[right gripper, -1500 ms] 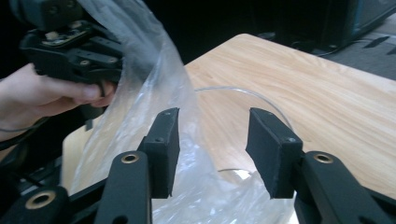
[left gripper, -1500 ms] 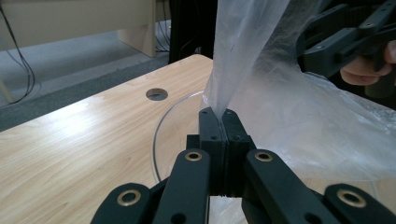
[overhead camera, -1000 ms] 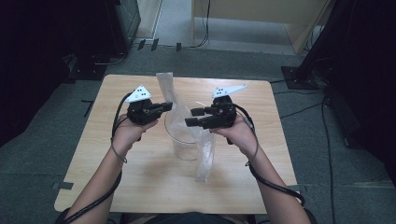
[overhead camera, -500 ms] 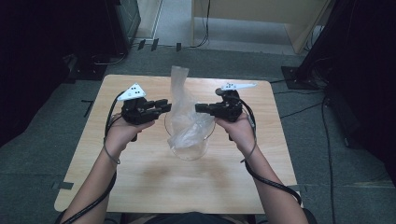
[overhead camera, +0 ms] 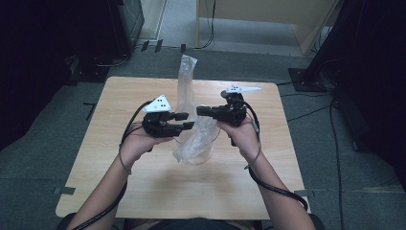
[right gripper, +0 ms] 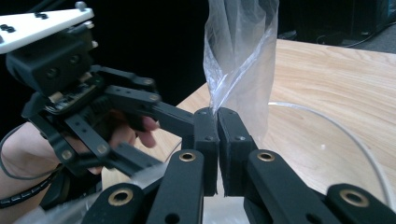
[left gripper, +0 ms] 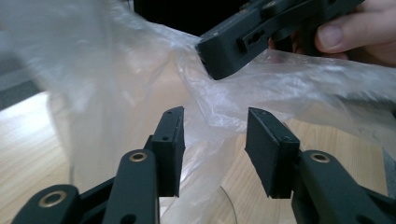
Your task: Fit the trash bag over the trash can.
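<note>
Right gripper [right gripper: 217, 112] has its two black jaws pressed together on a thin fold of the clear plastic bag [overhead camera: 189, 86], holding it above the middle of the wooden table [overhead camera: 143, 191]. One end of the bag stands up past the gripper; the other hangs down into a clear glass bowl [overhead camera: 203, 155] on the table. Left gripper [left gripper: 214, 140] faces it from just beside, its jaws parted and just been opening, with bag film lying between them, not pinched.
</note>
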Demonstrator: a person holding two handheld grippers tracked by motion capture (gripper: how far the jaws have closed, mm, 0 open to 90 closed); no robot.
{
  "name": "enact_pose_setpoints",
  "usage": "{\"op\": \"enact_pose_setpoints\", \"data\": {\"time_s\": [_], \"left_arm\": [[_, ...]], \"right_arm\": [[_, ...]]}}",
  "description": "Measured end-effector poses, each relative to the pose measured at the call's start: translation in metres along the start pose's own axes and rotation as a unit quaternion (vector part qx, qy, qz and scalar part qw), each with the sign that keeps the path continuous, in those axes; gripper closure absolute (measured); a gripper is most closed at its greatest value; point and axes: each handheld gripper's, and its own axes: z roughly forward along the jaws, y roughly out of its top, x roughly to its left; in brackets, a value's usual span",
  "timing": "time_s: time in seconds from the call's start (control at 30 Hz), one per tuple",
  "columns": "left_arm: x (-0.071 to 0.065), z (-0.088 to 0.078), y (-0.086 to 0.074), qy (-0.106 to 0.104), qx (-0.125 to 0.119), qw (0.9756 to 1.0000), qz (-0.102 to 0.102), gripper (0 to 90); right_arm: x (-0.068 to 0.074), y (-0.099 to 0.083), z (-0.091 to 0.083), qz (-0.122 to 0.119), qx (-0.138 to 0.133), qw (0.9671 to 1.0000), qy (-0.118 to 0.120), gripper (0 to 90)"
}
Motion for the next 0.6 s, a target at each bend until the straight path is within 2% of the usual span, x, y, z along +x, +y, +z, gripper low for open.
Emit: {"op": "enact_pose_setpoints", "data": {"time_s": [0.13,0.3,0.6], "left_arm": [[0.001,0.006,-0.003,-0.008,0.001,0.9999,-0.013,58.4],[0.001,0.007,-0.004,-0.006,0.003,0.9999,-0.014,80.2],[0.006,0.001,-0.004,-0.010,0.000,0.9997,-0.023,89.2]], "right_arm": [[0.003,-0.003,0.007,-0.004,0.012,0.9999,0.003,90.0],[0.007,-0.006,0.013,-0.010,0.023,0.9997,0.005,90.0],[0.007,-0.004,0.009,-0.022,0.020,0.9996,-0.004,90.0]]}}
